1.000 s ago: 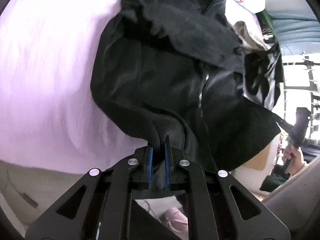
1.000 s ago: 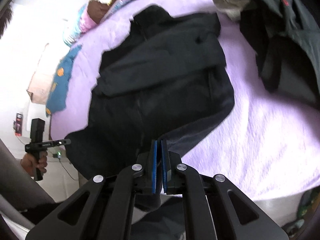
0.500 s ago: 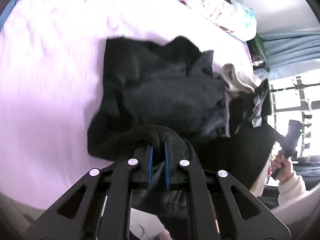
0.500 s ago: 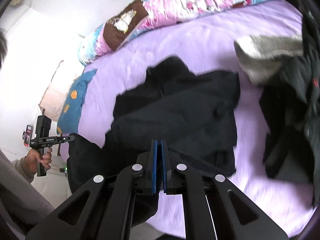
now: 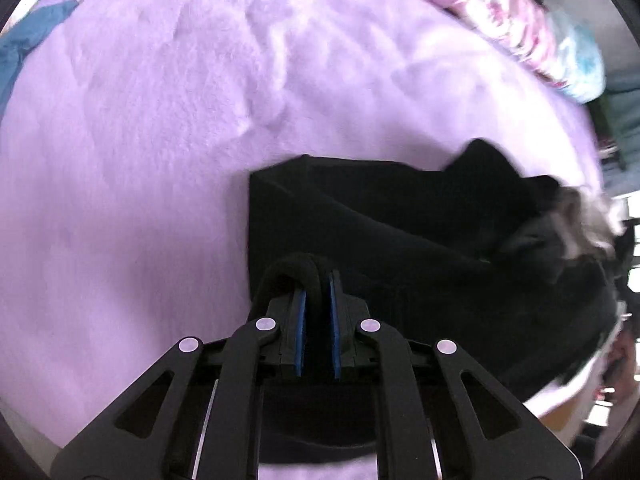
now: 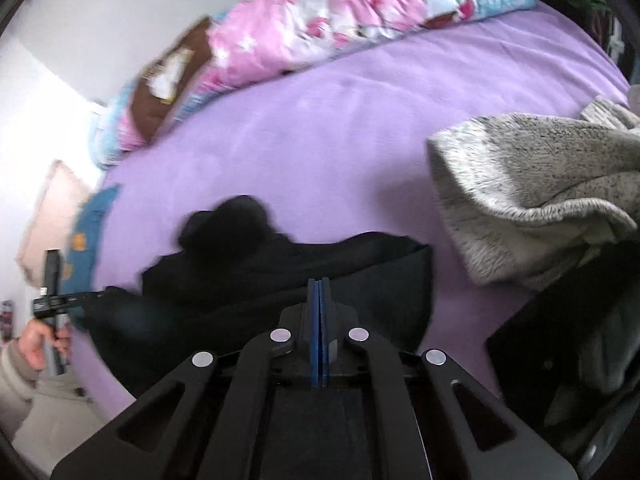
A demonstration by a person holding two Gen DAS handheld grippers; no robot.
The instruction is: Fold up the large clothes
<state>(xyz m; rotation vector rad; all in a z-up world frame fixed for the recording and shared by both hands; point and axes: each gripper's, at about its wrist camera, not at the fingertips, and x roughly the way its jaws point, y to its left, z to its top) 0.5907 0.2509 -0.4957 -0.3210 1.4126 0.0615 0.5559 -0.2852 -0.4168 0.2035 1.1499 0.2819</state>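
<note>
A black jacket lies folded over on the purple bed sheet. My left gripper is shut on a thick rolled edge of it, which bulges up between the blue pads. In the right wrist view the same jacket spreads just beyond my right gripper. Its pads are pressed flush together on the jacket's near edge, and the pinched cloth is too thin to make out. At the left of that view a hand holds the left gripper, with black cloth stretched up to it.
A grey fleece garment lies right of the jacket, with a dark pile of clothes below it. A pink and blue flowered quilt lines the far side of the bed. A blue cloth lies at the left edge.
Both grippers have carried the jacket's edge forward over its body, so the jacket is now folded shorter. More bare purple sheet shows beyond it, and the views tilt lower.
</note>
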